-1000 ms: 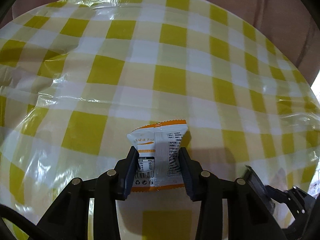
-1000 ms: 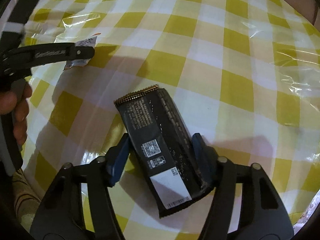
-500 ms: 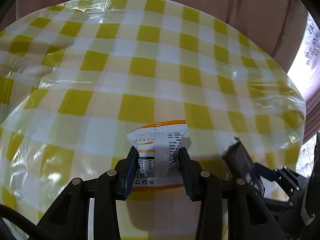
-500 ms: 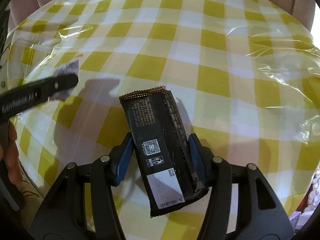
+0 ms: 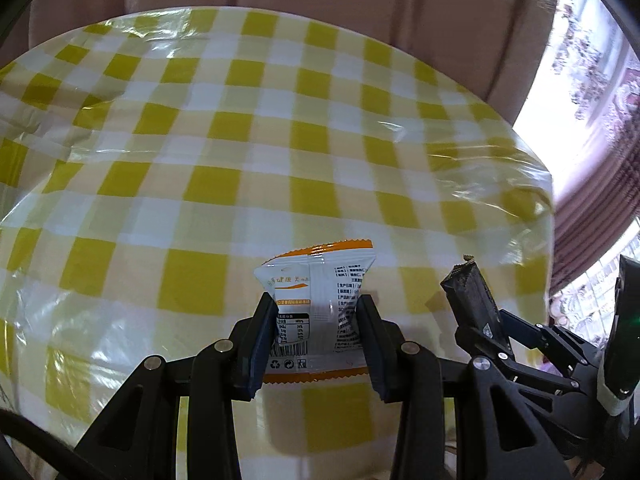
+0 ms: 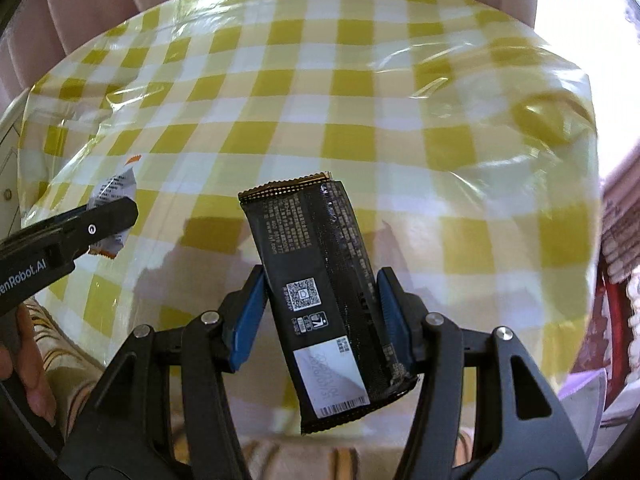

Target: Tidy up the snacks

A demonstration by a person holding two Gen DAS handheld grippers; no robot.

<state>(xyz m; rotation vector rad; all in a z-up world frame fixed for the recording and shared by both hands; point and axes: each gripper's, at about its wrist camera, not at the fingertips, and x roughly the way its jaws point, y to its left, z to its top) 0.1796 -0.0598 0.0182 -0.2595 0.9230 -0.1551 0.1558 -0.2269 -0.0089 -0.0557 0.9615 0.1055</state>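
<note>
While the left gripper (image 5: 316, 344) pinches the white snack packet (image 5: 316, 300), the right gripper's (image 6: 320, 316) fingers clamp the black bar (image 6: 320, 280).

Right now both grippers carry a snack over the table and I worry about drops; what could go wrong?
The black bar sits tilted in the right gripper, its long lower end unsupported, so it might slip. The left gripper pinches the white packet by soft wrapper only. Both grippers are close and could collide.

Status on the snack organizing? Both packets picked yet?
Done: both picked. In hand: left gripper shut on the white-and-orange snack packet; right gripper shut on the black snack bar, both above the yellow checked tablecloth. Left: setting them down; no container or drop spot in view.
</note>
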